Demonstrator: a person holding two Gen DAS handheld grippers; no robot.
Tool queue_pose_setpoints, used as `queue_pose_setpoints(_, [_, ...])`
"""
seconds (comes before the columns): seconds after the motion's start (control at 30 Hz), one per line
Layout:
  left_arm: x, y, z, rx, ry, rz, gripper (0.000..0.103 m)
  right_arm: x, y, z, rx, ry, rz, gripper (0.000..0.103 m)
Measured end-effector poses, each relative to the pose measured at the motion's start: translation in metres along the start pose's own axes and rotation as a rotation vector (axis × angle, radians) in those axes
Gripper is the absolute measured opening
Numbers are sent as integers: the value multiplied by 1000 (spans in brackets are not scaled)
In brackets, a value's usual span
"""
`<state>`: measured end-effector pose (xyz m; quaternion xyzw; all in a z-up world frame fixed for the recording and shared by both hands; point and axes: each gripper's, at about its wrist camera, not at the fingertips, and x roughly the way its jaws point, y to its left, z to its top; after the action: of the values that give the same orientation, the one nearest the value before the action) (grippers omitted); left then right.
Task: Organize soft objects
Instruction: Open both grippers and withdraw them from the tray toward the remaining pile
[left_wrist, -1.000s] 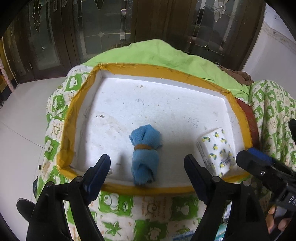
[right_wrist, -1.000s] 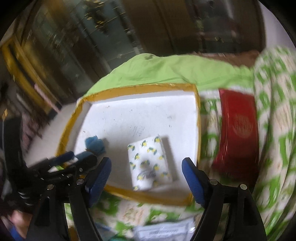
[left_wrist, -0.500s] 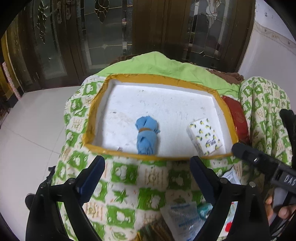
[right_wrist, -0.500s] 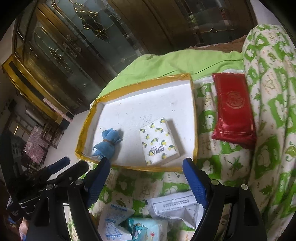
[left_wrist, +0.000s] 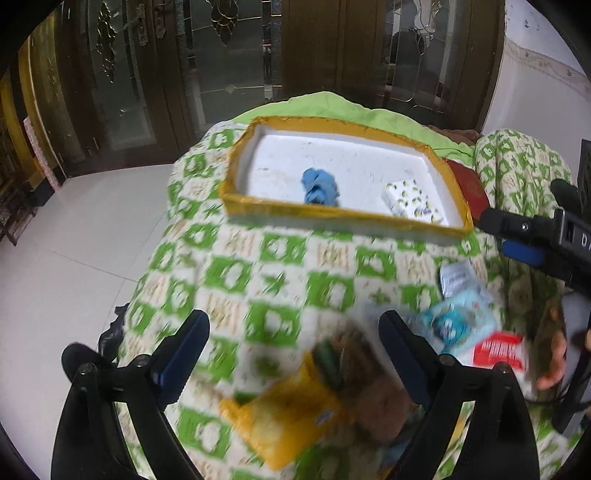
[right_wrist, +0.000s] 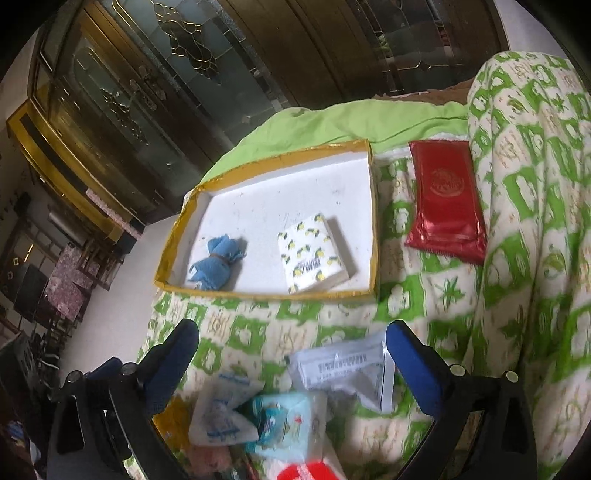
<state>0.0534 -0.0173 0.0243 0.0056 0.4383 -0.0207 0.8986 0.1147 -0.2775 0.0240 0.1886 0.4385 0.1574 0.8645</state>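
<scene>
With both grippers spread and empty, I judge I'm choosing the next packet (right_wrist: 343, 369), needing a descent toward 6 o'clock of the tray (right_wrist: 266, 293).

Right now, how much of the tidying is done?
Two things already lie in the tray: a blue cloth and a tissue pack. Nothing is in hand; the left gripper and right gripper are both open and empty. Left outside: the red pouch beside the tray and a pile of packets on the blanket.
</scene>
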Motion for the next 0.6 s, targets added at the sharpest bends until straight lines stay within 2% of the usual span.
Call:
queue_pose_setpoints(0.37, [-9, 36, -53, -124, 34, 2, 93, -10, 9, -20, -79, 16, 1, 103])
queue_pose_setpoints(0.6, [-11, 43, -68, -150, 22, -35, 93, -19, -18, -28, -36, 59, 0, 103])
